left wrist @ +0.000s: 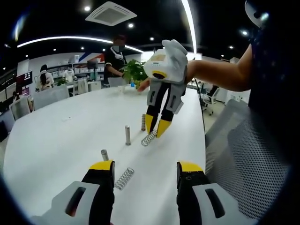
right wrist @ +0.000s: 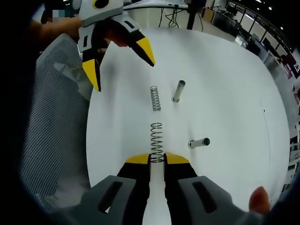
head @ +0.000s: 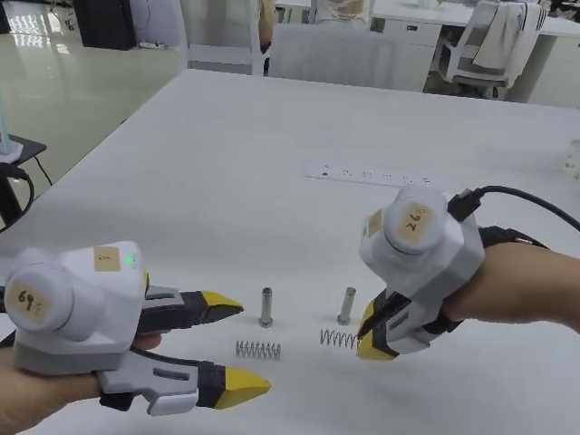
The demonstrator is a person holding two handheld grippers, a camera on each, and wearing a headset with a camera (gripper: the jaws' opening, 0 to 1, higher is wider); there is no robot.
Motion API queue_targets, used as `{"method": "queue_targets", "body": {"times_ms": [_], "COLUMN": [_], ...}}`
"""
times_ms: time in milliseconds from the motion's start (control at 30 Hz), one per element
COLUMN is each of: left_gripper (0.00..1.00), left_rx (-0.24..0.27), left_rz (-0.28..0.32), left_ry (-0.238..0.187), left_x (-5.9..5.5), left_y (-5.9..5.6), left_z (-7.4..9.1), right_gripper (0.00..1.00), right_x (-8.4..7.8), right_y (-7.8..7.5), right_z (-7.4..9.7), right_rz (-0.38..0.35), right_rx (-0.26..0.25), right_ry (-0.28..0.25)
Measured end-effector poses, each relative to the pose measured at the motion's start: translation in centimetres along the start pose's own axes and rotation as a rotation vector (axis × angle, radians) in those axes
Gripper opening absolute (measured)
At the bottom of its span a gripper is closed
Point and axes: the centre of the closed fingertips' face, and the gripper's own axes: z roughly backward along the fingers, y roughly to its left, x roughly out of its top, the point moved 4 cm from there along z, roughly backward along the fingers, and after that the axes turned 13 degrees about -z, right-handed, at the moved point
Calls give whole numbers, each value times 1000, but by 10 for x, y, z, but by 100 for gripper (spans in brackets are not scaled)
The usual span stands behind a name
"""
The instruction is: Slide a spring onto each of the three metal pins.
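Two upright metal pins (head: 265, 306) (head: 347, 305) stand on the white table (head: 272, 181). My right gripper (head: 372, 343) points down at the table, shut on one end of a spring (head: 336, 338) that lies flat. In the right gripper view that spring (right wrist: 157, 140) runs out from between the closed tips of the right gripper (right wrist: 157, 159). A second spring (head: 257, 349) lies loose in front of the left pin. My left gripper (head: 234, 344) hovers open near it, holding nothing. In the left gripper view a third pin (left wrist: 143, 122) stands behind the right gripper (left wrist: 157, 125).
A white power strip (head: 362, 172) lies further back on the table. Office chairs (head: 489, 45) stand beyond the far edge. A mesh chair (left wrist: 243, 154) is close at the table's near side. A person (left wrist: 115, 54) stands far off by a plant (left wrist: 135, 71).
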Motion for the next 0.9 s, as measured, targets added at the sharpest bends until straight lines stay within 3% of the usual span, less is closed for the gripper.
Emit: {"method": "queue_targets", "body": {"times_ms": [900], "left_gripper": [33], "left_rx": [-124], "left_rz": [-118], "left_ry": [24], "left_x": [20], "left_y": [-10], "left_z": [-26], "right_gripper": [8], "right_x": [18], "right_y": [24], "right_z": [17], "right_rz": [84], "right_rx": [28], "right_ry": [-22]}}
